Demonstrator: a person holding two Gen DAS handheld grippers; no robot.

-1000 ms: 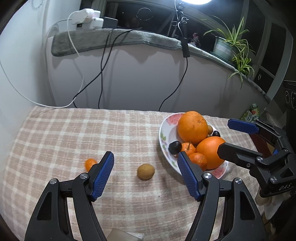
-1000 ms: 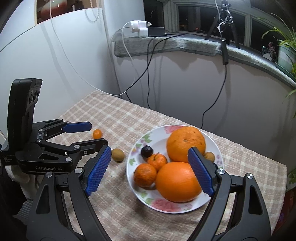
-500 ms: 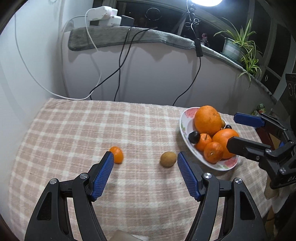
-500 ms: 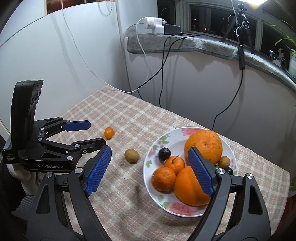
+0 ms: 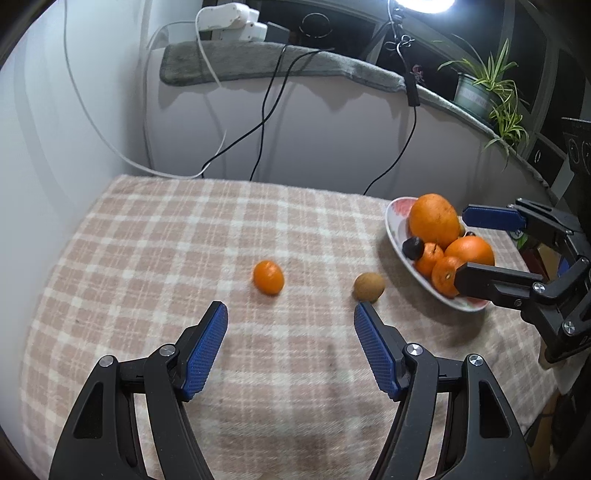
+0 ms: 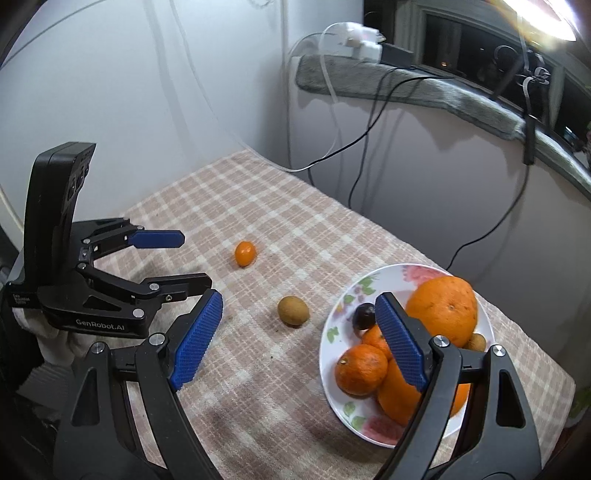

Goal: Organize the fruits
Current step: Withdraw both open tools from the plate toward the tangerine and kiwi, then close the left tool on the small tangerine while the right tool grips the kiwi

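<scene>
Table under a pink-and-cream checked cloth point(image 5: 184, 240), set in a corner against white walls; a grey padded ledge point(image 5: 295, 70) ran along the wall behind, carrying a white power strip point(image 5: 229, 26), with black and white cables point(image 5: 258, 125) hanging down to the cloth's far edge. A potted plant point(image 5: 487, 88) stood on the ledge to the right, before dark windows, with a bright lamp above. Flowered white plate point(image 6: 343, 306) sat at the cloth's right side, heaped with two large oranges point(image 6: 443, 310), smaller tangerines point(image 6: 360, 369), a dark plum point(image 6: 364, 315) and a small brown fruit at the far rim. Loose on the cloth: one small tangerine point(image 5: 268, 277), oval, its long axis running roughly away from the left camera and tilted slightly left; one brown kiwi point(image 5: 369, 286), oval, long axis lying crosswise, just beside the plate's near-left rim but apart from it. The two loose fruits lay near each other, not touching. Left gripper point(image 5: 290, 347) pointed down at a slant over the cloth, jaws parted and empty, the tangerine beyond them. Right gripper point(image 6: 295, 339) angled down likewise, jaws spread wide and empty, its right finger in front of the plate.
</scene>
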